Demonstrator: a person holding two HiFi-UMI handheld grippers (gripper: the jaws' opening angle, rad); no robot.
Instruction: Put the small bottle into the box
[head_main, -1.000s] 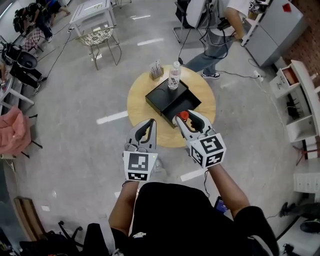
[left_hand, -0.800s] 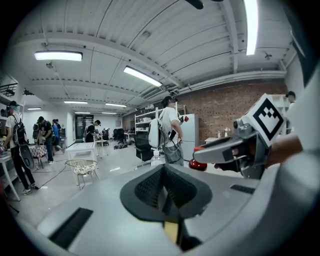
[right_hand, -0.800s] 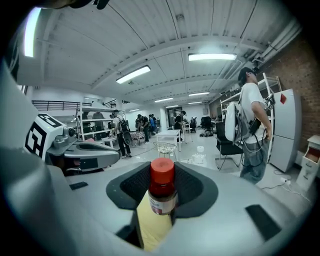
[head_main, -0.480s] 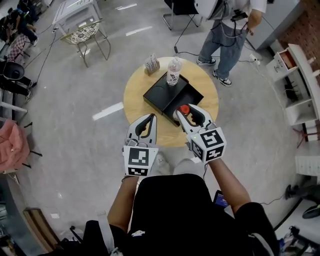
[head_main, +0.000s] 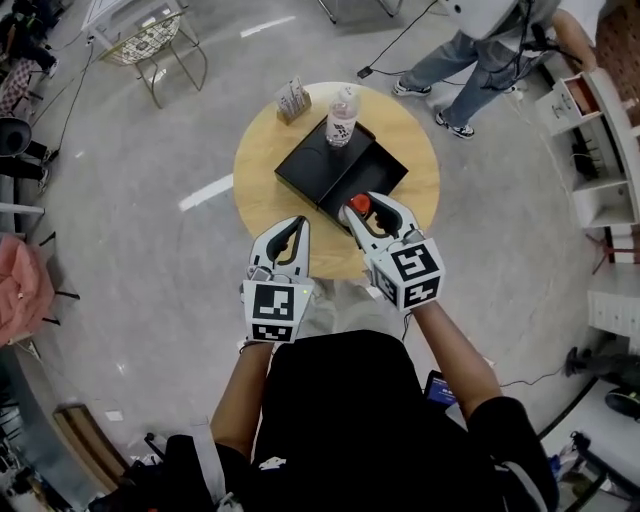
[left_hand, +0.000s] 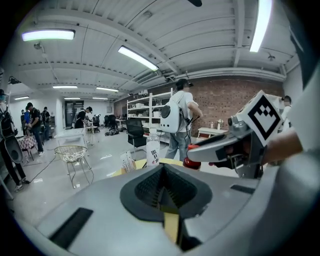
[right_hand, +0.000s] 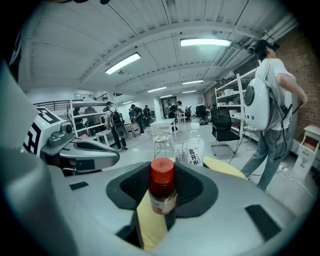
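Note:
A small bottle with a red cap (head_main: 359, 205) stands upright between the pads of my right gripper (head_main: 364, 212), which is shut on it, over the near corner of the black open box (head_main: 325, 165) on the round wooden table (head_main: 262, 195). In the right gripper view, the bottle (right_hand: 162, 192) fills the gap in my right gripper (right_hand: 162, 186). My left gripper (head_main: 297, 224) hovers over the table's near edge, left of the box, shut with nothing in it. The left gripper view shows the left gripper's (left_hand: 162, 172) pads pressed together and the red cap (left_hand: 192, 161) off to the right.
A tall clear water bottle (head_main: 342, 112) stands at the box's far side, with a card holder (head_main: 292, 100) left of it. A person (head_main: 480, 45) stands just beyond the table at the upper right. A wire chair (head_main: 150, 45) is at the upper left, white shelves (head_main: 590, 150) at the right.
The table and box have slid upward in the head view. Both grippers keep their places near the box's front. The standing person has moved to the right.

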